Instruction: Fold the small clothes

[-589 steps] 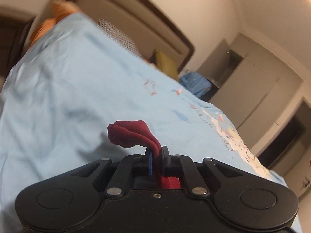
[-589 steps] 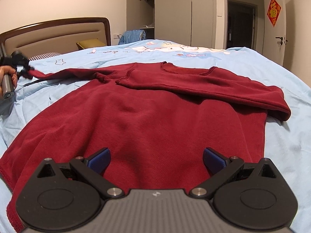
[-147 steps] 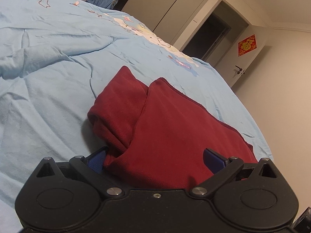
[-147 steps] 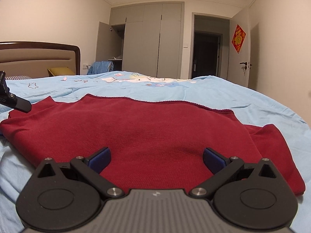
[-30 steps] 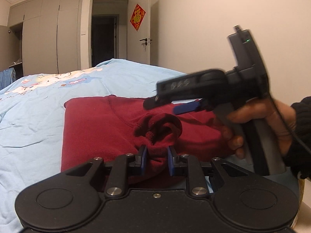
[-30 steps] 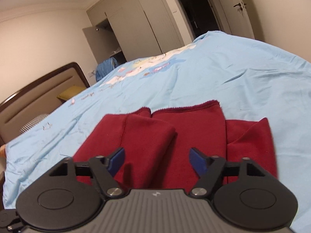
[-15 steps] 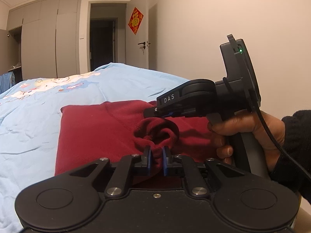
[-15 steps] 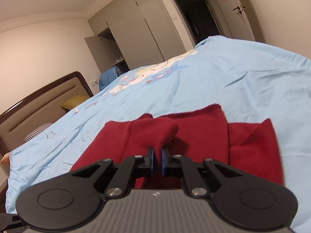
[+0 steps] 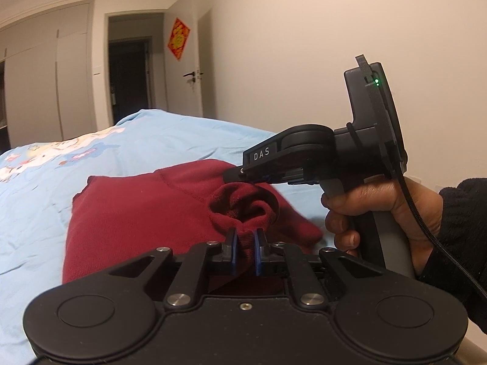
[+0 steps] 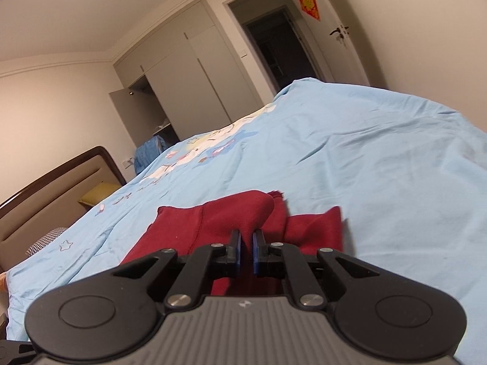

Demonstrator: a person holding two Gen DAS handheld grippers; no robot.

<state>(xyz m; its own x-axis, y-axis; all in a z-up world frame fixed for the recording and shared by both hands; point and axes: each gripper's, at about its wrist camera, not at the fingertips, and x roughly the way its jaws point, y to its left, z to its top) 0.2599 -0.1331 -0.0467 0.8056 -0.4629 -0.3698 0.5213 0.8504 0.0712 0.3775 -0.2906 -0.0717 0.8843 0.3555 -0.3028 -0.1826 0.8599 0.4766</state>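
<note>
Sweater [image 9: 137,210], dark red and folded, lies on the light blue bedspread [image 9: 45,182] just ahead of our left gripper [image 9: 244,254], whose blue pads are clenched on a bunched fold of it. Ahead and to the right we see our right gripper [image 9: 243,176], gripped by a hand [image 9: 380,213] in a black sleeve, its tips touching the same bunch

From the right wrist, the right gripper [image 10: 246,252] pinches a raised fold of the sweater [image 10: 213,222]; the rest spreads ahead and to both sides on the bedspread [image 10: 365,158]
</note>
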